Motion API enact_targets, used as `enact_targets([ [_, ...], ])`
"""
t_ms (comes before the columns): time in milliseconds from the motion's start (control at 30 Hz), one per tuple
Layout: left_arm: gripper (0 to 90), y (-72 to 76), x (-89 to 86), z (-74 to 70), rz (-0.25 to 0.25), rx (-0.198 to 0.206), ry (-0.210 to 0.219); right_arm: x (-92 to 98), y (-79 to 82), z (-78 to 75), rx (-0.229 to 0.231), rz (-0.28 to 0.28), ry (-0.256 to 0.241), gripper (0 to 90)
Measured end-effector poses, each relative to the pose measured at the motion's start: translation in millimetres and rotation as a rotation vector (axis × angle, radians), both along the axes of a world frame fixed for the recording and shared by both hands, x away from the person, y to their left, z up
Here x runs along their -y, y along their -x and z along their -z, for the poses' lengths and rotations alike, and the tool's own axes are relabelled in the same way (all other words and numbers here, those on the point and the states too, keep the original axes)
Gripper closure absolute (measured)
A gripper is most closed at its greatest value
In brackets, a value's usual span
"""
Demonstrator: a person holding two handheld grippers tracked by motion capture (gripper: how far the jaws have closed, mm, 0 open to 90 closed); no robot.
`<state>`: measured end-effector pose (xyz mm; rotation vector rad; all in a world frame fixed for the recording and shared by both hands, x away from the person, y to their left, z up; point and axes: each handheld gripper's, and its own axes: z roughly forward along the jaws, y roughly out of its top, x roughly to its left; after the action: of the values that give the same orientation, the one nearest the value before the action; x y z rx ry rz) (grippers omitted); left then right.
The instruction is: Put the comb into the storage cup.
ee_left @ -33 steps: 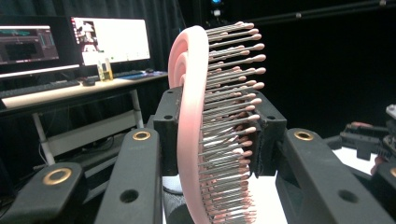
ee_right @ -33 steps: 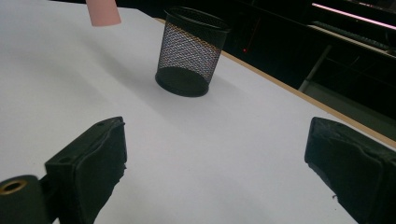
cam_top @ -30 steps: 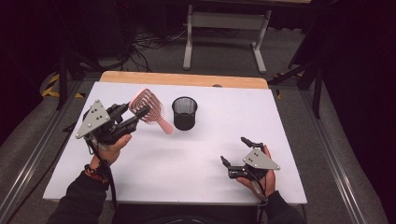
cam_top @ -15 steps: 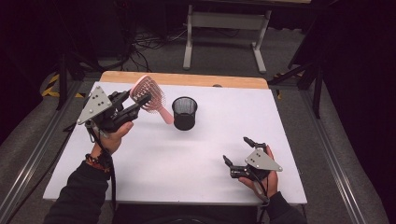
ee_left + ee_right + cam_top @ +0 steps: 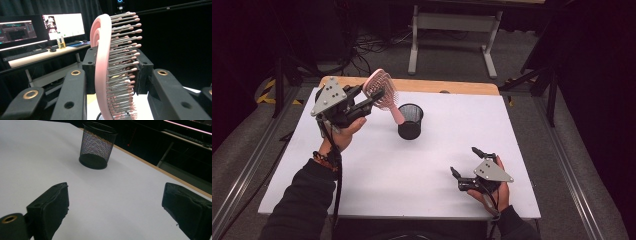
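Observation:
My left gripper is shut on a pink hairbrush, held in the air at the table's far left. Its handle slants down toward the rim of a black mesh cup that stands upright on the white table. Seen from the left gripper view, the hairbrush stands edge-on between the jaws, bristles pointing right. Near the table's front right edge my right gripper rests open and holds nothing. From the right gripper view, the mesh cup stands well ahead of the spread jaws.
A wooden strip runs along the table's far edge. Beyond it stand a metal frame and cables on the floor. A desk with lit monitors lies behind the brush in the left gripper view.
My left gripper has lifted the hairbrush and swung it more upright, bringing the handle toward the cup. The right gripper has barely moved.

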<state>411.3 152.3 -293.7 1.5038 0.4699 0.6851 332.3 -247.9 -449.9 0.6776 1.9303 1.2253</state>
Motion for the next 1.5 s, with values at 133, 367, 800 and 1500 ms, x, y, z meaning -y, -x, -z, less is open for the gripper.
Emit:
enact_targets([
  [133,63.1,-6.1,5.1,-2.4,0.004,-0.002,0.011,1.7,-1.4,-0.2,-0.029,-0.011,-0.043,8.3],
  [367,63.1,-20.7,14.6,-3.0,-0.002,-0.017,0.013,3.3,-2.1,0.6,-0.037,-0.01,-0.059,8.4],
  [800,63.1,-49.4,33.8,7.7,-0.062,-0.073,0.0,1.7,-1.4,0.8,-0.029,-0.009,-0.04,8.4],
  [1500,63.0,-77.3,60.5,47.4,-0.065,-0.174,-0.023,-2.1,-2.2,2.8,-0.046,-0.041,-0.04,9.3],
])
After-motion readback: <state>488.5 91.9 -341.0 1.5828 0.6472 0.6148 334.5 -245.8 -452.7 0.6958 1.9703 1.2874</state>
